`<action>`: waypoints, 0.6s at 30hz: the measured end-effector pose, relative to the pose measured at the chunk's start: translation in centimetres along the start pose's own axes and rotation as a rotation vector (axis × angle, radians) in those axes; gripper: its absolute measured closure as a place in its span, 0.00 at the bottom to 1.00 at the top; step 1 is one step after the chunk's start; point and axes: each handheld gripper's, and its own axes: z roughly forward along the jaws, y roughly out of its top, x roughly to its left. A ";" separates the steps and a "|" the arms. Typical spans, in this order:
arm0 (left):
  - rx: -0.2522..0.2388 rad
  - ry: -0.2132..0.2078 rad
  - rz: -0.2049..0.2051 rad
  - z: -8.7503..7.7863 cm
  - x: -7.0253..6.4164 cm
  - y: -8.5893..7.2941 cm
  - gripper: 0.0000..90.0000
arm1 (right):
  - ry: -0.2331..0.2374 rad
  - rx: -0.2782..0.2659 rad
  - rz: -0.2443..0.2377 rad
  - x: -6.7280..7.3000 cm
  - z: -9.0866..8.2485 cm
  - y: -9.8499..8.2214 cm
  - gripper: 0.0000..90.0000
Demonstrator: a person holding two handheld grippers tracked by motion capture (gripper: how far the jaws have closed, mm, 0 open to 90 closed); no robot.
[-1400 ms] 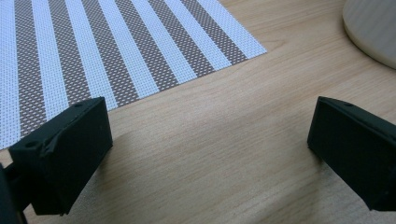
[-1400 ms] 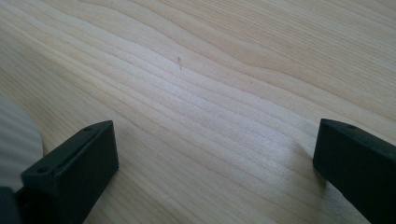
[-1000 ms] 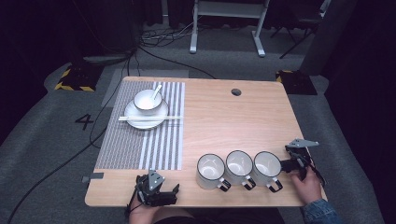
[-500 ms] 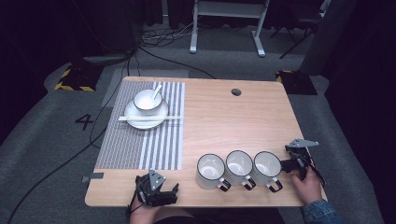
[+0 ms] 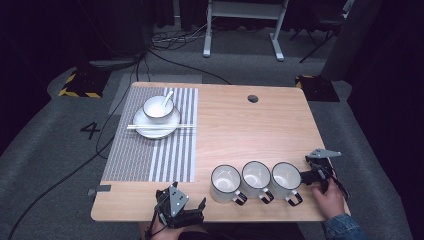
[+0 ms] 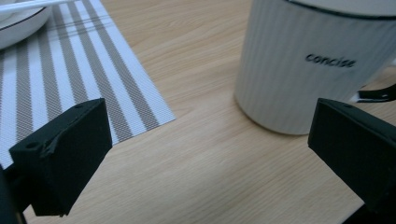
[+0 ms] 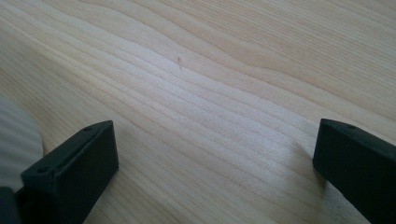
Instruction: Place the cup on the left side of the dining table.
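Your right claw [image 5: 306, 176] sits spread beside the end mug [image 5: 286, 178]; your left claw [image 5: 181, 216] is spread too, so a careless sweep could topple the row

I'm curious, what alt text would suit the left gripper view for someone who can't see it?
Two open black jaws frame bare wooden table. Beyond them stands a ribbed white mug printed "concise", with a striped placemat at left and a plate's edge in the corner.

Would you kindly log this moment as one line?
left gripper: open, empty | right gripper: open, empty | three mugs: rowed, near edge | bowl: on plate
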 end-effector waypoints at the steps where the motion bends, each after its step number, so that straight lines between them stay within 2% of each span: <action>1: -0.004 -0.012 -0.007 0.0 -0.2 0.0 0.00 | 0.000 0.000 0.000 0.0 0.0 0.0 0.00; 4: -0.011 -0.057 -0.009 0.0 -1.1 0.3 0.00 | 0.000 0.001 0.000 0.0 0.0 0.0 0.00; 12: -0.031 -0.110 -0.022 0.6 -2.6 0.7 0.00 | 0.000 0.000 0.000 0.0 0.0 0.0 0.00; 15: -0.029 -0.114 -0.012 1.0 -2.9 0.8 0.00 | 0.000 0.000 0.001 0.0 0.0 0.0 0.00; 16: -0.041 -0.081 0.001 1.4 -3.2 0.9 0.00 | 0.000 0.000 0.000 0.0 0.0 0.0 0.00; 18: -0.044 -0.078 0.001 1.7 -3.2 1.0 0.00 | 0.000 0.000 0.000 0.0 0.0 0.0 0.00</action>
